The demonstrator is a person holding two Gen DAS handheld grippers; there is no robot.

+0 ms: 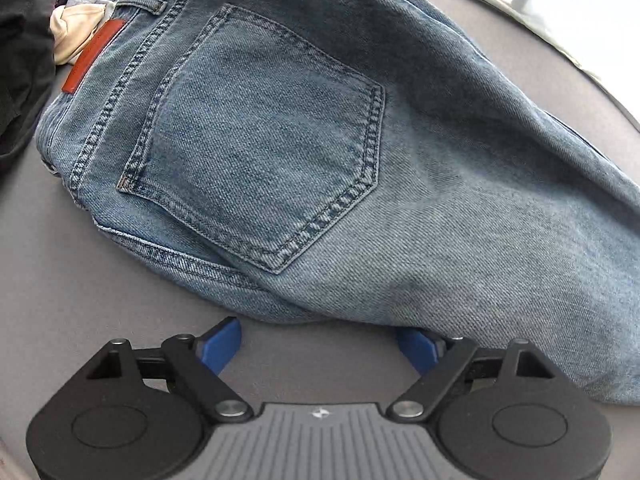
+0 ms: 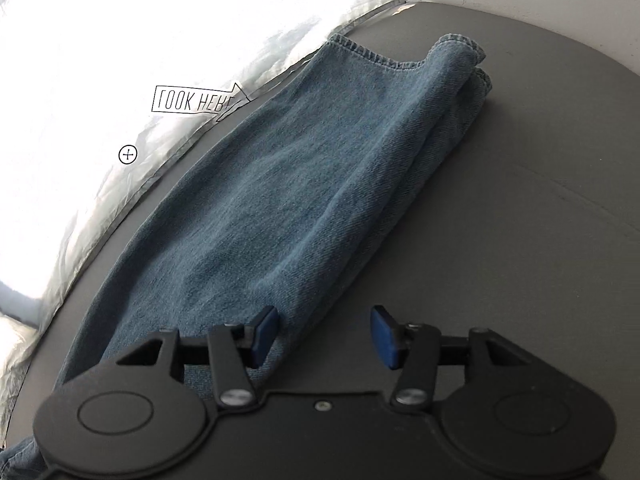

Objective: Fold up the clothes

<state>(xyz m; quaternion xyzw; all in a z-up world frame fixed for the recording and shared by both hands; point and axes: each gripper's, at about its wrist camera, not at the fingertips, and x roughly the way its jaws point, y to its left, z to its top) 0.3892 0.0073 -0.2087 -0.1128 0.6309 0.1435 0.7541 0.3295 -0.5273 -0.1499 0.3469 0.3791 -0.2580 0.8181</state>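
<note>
I'm working over a grey table with blue jeans laid flat across it. My left gripper sits just before the seat edge, fingers spread wide and holding nothing; beyond it I see the back pocket, then the brown waistband patch, with a heap of other clothes crowding the waistband. Only my right view shows the legs: the right gripper is wide apart too, its left pad over the denim, hems farthest, near a crinkled white sheet.
</note>
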